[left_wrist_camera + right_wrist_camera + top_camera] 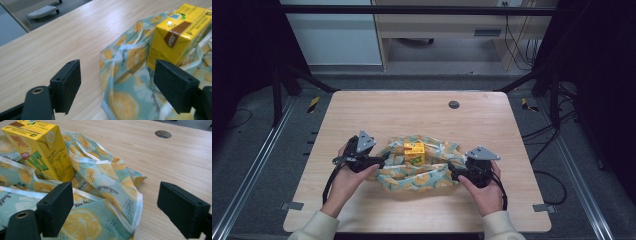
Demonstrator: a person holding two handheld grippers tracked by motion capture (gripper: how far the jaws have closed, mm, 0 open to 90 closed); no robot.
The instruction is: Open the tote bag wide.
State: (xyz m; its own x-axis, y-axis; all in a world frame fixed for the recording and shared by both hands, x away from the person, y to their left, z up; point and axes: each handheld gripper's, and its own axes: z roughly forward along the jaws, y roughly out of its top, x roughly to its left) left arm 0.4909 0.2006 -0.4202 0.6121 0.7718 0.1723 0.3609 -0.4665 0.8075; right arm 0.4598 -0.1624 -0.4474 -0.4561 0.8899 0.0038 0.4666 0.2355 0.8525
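Standing upright on crumpled lemon-print cloth point(412, 172), yellow drink carton point(414, 151), long axis vertical

The cloth point(417, 170) is showing a pale teal ground printed with yellow-orange lemon slices, white blossoms and small dark script, with a white band running along its edges. The carton point(414, 152) is wearing bright yellow, with green lettering and a small red label on one side, fine dark print on another, and a brown strip across its top. Both grippers' jaws are looking matte black, and the table point(387, 107) is showing light, pale wood grain with one dark grey round hole cover point(454, 104).
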